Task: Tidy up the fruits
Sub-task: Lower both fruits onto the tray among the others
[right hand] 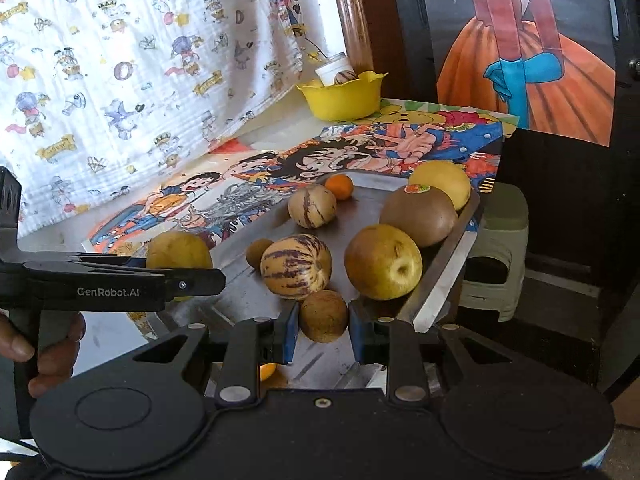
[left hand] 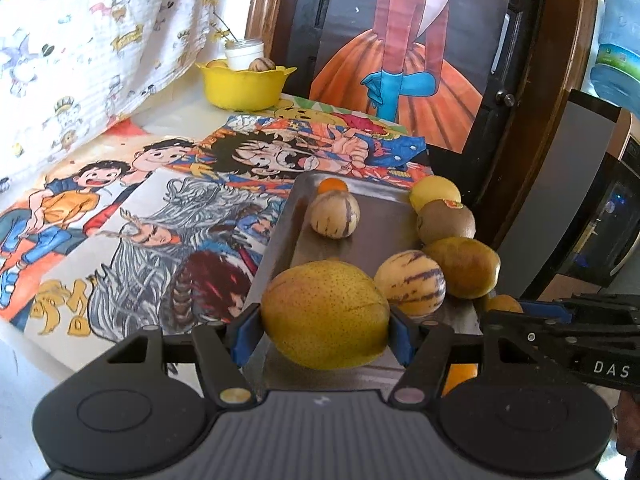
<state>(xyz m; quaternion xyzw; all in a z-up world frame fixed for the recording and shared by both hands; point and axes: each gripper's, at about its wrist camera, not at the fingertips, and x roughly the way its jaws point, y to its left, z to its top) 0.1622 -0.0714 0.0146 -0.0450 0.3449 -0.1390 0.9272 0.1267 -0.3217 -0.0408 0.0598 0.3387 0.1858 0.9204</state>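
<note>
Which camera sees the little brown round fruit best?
The right wrist view: the small brown fruit sits whole between the right gripper pads. In the left wrist view that gripper hides it almost completely.

We see both views in bright, soft daylight that seems to come from the upper left, where the patterned white curtain [left hand: 100, 40] glows and washes out near the picture's rim. The steel tray [left hand: 384, 216] carries a dull sheen rather than hard glare, and the fruits on it cast short, soft shadows. The right side of each view falls much darker, around the dark door [right hand: 560, 208]. Fisheye distortion bends straight edges strongly toward the corners, which end in black. Focus is fairly sharp at the centre; the far yellow bowl [left hand: 244, 84] looks slightly soft.
</note>
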